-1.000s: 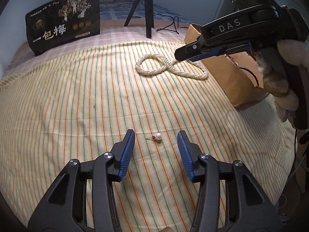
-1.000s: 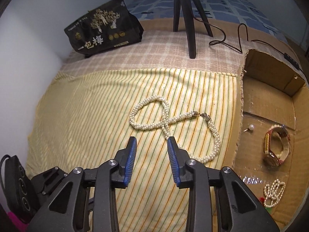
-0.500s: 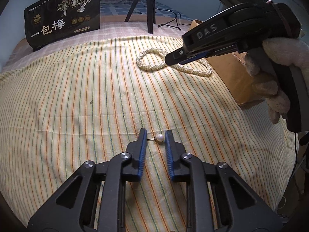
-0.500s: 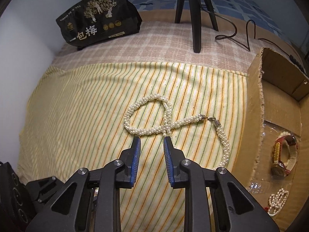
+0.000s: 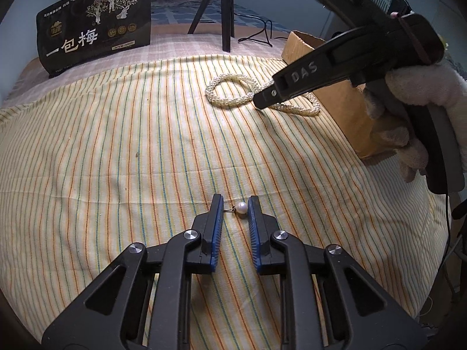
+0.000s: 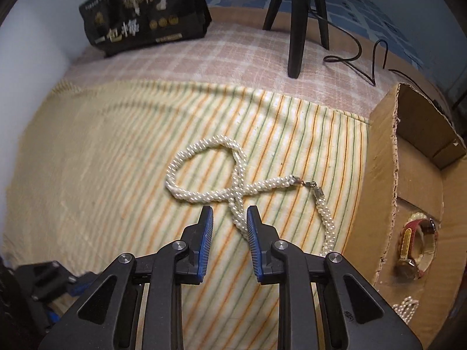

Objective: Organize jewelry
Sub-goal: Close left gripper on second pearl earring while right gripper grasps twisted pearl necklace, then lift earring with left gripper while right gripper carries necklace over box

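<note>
— Where was the earring (image 5: 241, 206)?
— Low in the middle, on the striped cloth (image 5: 116, 151). The left claw (image 5: 235, 206) had just squeezed in on it.
— And the right claw (image 6: 229, 215)?
— Narrowly apart, just closing over the necklace (image 6: 233, 175) without pinching it.

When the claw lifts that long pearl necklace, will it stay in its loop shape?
Probably not. The pearl necklace lies curled and crossed over itself on the striped cloth, so it looks floppy and would likely dangle straight. Its beads look smooth, so it might slip from the right claw.
</note>
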